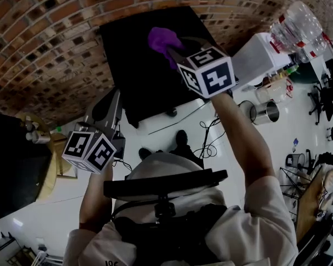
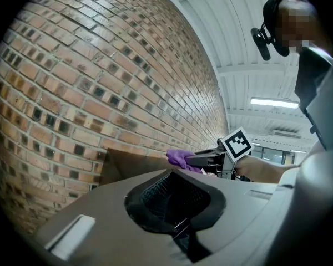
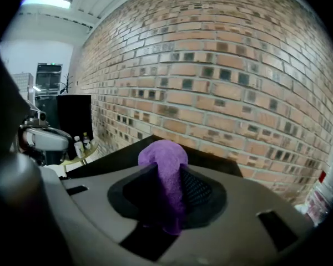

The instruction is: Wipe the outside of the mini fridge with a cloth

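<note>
Pinching cloth (image 1: pixel 162 37) w/ R gripper (image 1: pixel 171 51) above black mini fridge (image 1: pixel 134 73), by brick wall (image 1: pixel 50 37). Pressing L gripper (image 1: pixel 107 108) jaws together, empty.

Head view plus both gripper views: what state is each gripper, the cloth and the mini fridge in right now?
left gripper: shut, empty.
right gripper: shut on the purple cloth.
purple cloth: bunched, held over the mini fridge top; contact unclear.
mini fridge: upright against the brick wall; door not in view.

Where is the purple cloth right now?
Head view, upper centre: the cloth is clamped in the right gripper, over the black mini fridge by the brick wall.
</note>
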Available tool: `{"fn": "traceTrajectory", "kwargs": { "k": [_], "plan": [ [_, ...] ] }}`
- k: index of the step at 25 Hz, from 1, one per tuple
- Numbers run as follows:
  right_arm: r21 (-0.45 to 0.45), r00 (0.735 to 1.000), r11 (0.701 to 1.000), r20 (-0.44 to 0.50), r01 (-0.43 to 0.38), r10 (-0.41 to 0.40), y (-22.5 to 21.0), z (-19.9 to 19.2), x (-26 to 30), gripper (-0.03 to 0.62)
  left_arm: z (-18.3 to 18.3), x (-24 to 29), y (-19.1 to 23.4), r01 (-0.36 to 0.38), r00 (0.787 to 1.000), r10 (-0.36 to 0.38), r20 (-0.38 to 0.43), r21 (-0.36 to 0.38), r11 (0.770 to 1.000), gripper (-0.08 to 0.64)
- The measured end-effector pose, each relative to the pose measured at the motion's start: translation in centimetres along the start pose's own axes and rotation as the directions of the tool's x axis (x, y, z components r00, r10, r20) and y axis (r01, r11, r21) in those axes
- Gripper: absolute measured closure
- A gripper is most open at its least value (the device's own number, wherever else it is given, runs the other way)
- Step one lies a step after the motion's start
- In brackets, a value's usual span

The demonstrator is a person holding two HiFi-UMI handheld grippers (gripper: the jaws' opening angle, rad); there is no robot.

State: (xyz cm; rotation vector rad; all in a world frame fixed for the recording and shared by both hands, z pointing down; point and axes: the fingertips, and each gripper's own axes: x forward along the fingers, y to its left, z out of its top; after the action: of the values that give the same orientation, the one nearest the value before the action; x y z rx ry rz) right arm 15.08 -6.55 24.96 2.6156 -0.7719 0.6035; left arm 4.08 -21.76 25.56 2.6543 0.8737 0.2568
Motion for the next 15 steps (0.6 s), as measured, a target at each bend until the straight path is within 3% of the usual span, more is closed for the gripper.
{"fn": "traceTrajectory", "kwargs": {
  "k": [7, 15],
  "plan": [
    [-0.031, 0.989, 0.989, 0.032, -0.146, 0.147, 7.9, 1.4, 0.5, 0.469, 0.3, -2.3, 1.6, -0.057, 0.998, 0.057, 0.019, -0.009, 0.998, 0.552],
    [0.013, 0.948, 0.949, 0.05, -0.316, 0.315, 15.3, 2.3, 0.5, 0.469, 0.6, -4.2, 4.1, -0.119, 0.992, 0.12, 0.038, -0.028, 0.992, 0.552]
  ]
}}
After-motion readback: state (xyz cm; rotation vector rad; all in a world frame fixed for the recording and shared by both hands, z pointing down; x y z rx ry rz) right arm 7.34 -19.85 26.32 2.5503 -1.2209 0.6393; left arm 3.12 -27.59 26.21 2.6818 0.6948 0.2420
